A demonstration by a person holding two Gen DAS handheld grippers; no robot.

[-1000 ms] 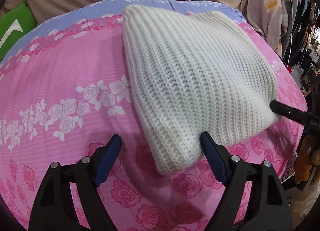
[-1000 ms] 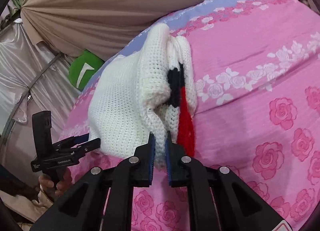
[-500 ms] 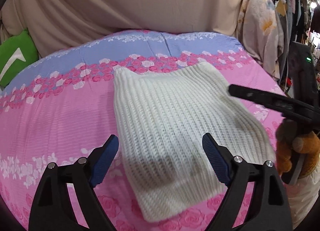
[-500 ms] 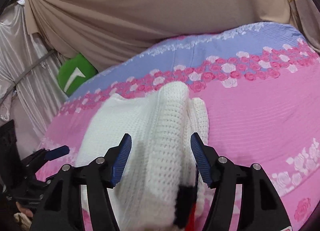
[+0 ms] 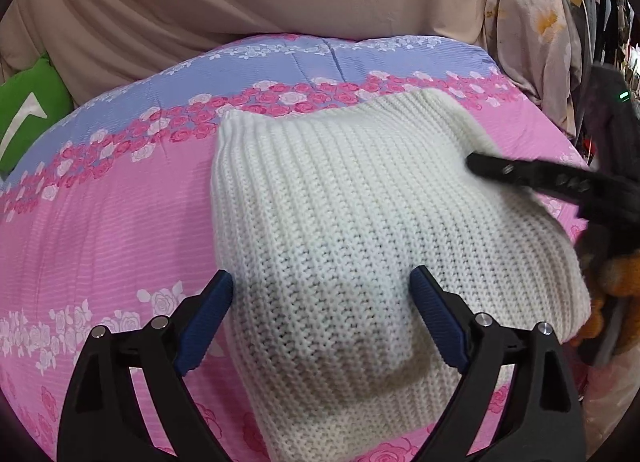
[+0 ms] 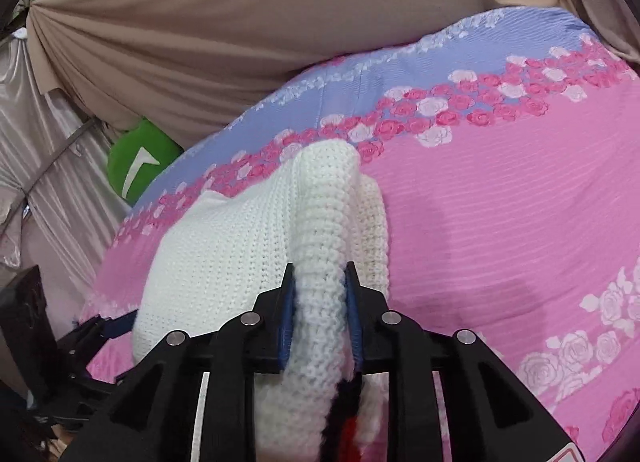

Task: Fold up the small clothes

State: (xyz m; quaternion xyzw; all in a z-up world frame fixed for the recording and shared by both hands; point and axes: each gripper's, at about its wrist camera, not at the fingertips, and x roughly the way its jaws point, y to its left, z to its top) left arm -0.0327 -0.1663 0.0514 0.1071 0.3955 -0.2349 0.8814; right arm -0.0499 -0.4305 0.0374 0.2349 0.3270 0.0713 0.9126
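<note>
Knitwear fills the middle of both views: a cream knitted garment (image 5: 360, 246) lies folded on a bed covered with a pink and lilac rose-print sheet (image 5: 104, 229). The left gripper (image 5: 320, 314) hovers over the garment's near end with its blue-padded fingers (image 5: 208, 318) spread wide, one on each side of the knit, gripping nothing. The right gripper (image 6: 320, 302) is clamped on a thick rolled edge of the garment at its right side, the knit bunched between the blue pads; black and red yarn shows just below the pinch. In the left view the right gripper reaches in from the right across the garment's far edge. A green cushion (image 6: 138, 159) sits at the bed's far left corner, against a beige draped cloth (image 6: 240, 21).
</note>
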